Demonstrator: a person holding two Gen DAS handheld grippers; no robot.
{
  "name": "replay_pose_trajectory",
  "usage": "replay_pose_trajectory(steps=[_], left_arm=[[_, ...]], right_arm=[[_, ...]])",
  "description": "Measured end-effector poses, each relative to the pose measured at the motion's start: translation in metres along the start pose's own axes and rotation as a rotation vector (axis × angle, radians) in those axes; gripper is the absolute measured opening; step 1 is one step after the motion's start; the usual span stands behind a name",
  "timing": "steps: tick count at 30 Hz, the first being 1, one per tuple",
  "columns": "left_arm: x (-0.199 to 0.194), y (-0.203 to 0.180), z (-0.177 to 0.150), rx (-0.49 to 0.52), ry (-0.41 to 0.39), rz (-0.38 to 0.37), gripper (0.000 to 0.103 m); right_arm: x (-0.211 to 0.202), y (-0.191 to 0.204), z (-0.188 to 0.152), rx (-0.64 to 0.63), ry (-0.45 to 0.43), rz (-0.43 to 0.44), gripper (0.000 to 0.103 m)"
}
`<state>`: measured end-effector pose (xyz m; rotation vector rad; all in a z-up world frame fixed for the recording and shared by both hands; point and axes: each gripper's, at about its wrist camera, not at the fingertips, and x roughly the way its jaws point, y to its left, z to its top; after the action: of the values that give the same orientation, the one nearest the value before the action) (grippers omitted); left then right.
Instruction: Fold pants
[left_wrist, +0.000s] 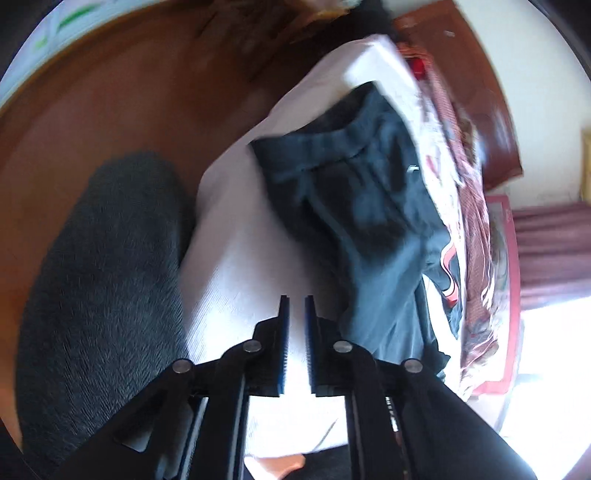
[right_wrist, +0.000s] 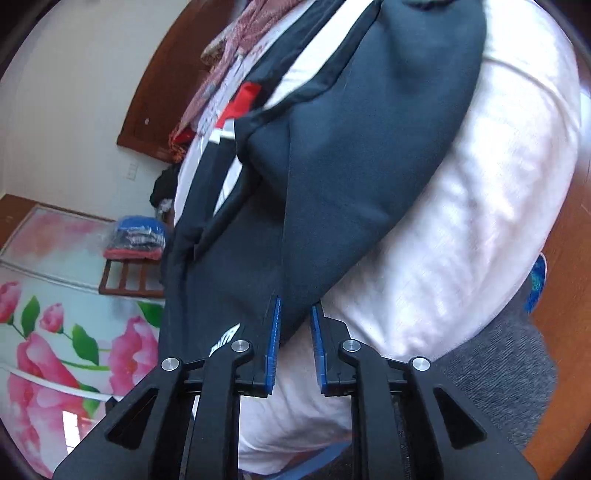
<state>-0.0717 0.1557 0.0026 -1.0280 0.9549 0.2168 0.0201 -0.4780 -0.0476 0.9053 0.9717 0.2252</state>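
Note:
Dark navy pants (left_wrist: 354, 206) lie on a white padded surface (left_wrist: 236, 258), waistband at the far end. My left gripper (left_wrist: 296, 301) hovers over the white surface just left of the pants, jaws a narrow gap apart and empty. In the right wrist view the pants (right_wrist: 351, 147) lie folded lengthwise, with a white stripe and red patch at the far side. My right gripper (right_wrist: 295, 304) is open, with the pants' near edge lying between its blue pads (right_wrist: 274, 332); whether they touch the cloth is unclear.
A dark grey furry rug (left_wrist: 99, 288) lies on the brown floor (left_wrist: 110, 110) left of the white surface. Patterned red and white cloth (left_wrist: 465, 206) lies beyond the pants. A floral panel (right_wrist: 55, 332) and stacked clothes on a wooden rack (right_wrist: 136, 240) stand at left.

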Motion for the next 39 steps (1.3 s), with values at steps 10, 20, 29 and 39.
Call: replay_pose_trajectory(steps=[10, 20, 29, 39], left_arm=[[0.019, -0.122, -0.025, 0.484, 0.028, -0.182, 0.076], [0.037, -0.144, -0.063, 0.541, 0.139, -0.098, 0.082], [0.041, -0.108, -0.037, 0.373, -0.001, 0.044, 0.086], [0.050, -0.084, -0.027, 0.336, 0.010, 0.069, 0.091]], right_arm=[[-0.048, -0.084, 0.133, 0.195, -0.322, -0.331, 0.015], [-0.016, -0.069, 0.175, 0.045, -0.311, -0.402, 0.014], [-0.084, -0.065, 0.155, -0.018, -0.538, -0.616, 0.009], [-0.080, -0.067, 0.111, -0.052, -0.602, -0.828, 0.064]])
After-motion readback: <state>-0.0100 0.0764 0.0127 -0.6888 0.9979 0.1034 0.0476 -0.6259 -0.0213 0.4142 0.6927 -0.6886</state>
